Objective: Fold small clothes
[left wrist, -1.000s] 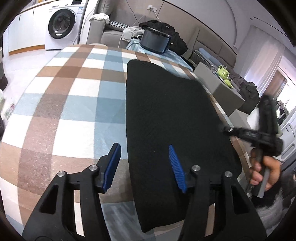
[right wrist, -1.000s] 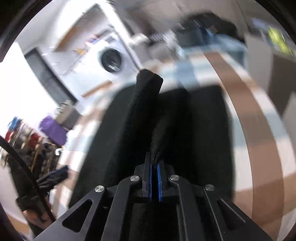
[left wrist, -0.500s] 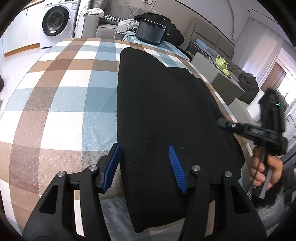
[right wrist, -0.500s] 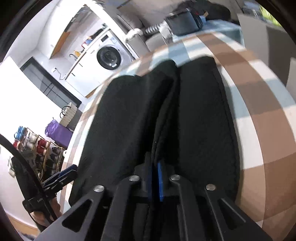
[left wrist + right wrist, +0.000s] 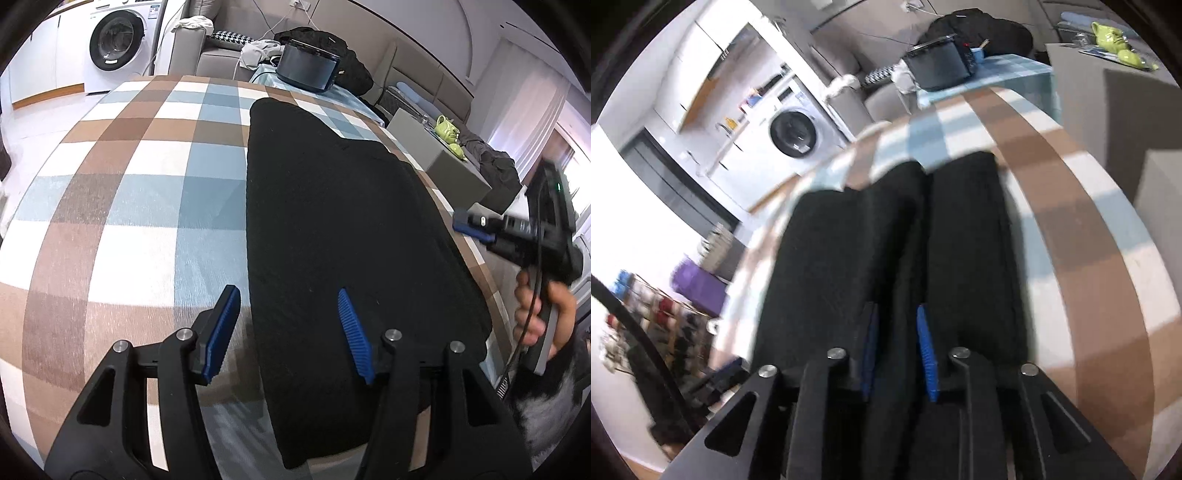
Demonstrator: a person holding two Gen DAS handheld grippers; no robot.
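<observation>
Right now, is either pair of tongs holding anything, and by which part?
Nothing is gripped. The left tongs stand open over the black knit garment; the right tongs are opening, a fold between their pads unpressed.

Matt black knit garment (image 5: 354, 236) lies on woven checked cloth (image 5: 140, 206).

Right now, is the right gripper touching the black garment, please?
Cannot tell: the right wrist view shows the right gripper opening around a fold of the black garment; no gap shows.

Checked tablecloth (image 5: 140, 206), washing machine (image 5: 116, 38), grey sofa (image 5: 218, 59), dark pot (image 5: 308, 70), green teapot (image 5: 447, 129).
</observation>
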